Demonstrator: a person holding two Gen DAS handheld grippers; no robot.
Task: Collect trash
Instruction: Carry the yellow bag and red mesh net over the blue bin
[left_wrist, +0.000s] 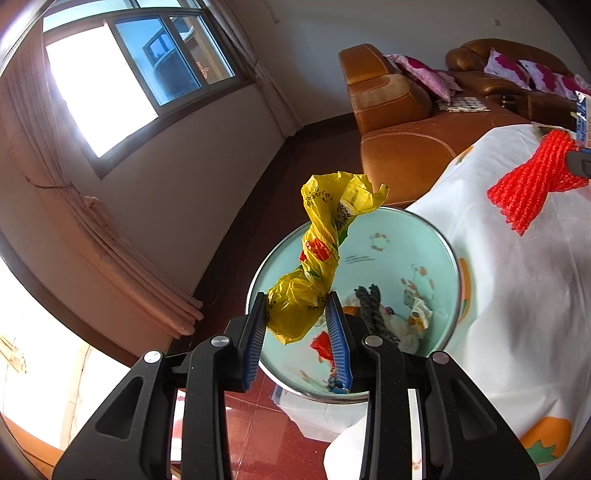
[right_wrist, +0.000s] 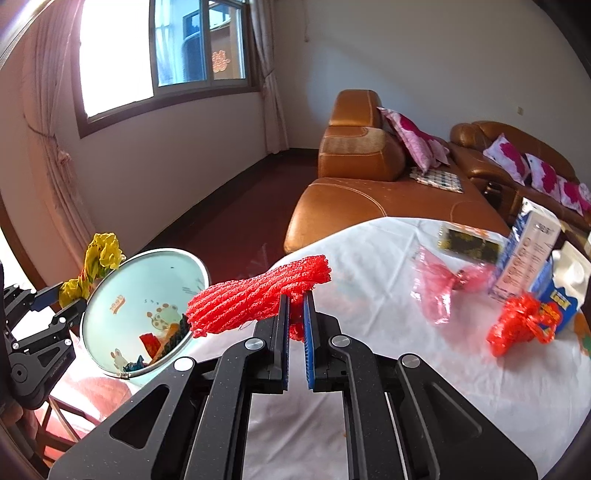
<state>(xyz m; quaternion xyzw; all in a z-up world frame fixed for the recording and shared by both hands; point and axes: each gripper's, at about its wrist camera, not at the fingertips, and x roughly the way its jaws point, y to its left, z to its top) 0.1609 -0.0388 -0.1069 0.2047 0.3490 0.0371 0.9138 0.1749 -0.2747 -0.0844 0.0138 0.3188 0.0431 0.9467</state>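
Left gripper (left_wrist: 297, 325) clamps yellow bag (left_wrist: 317, 254) over bin (left_wrist: 436, 236) at table (right_wrist: 369, 369) left edge. Right gripper (right_wrist: 295, 314) pinches red net (right_wrist: 255, 295) just short of rim. Carry both past rim before release. Bag print unreadable; cartons (right_wrist: 532, 251) at far-right edge blurred.

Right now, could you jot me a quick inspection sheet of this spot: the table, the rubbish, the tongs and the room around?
Surface: table under a white cloth with orange fruit prints.
Job's things: pale green round bin beside the table, scraps inside; twisted yellow plastic bag; red foam fruit net.
Clutter: crumpled red plastic bag, pink cellophane wrapper, blue-and-white cartons on the cloth.
Tongs: left tongs shut on the yellow bag above the bin; right tongs shut on the red net.
Cables: nothing seen.
Surroundings: brown leather sofa, pink cushions, window, curtains.
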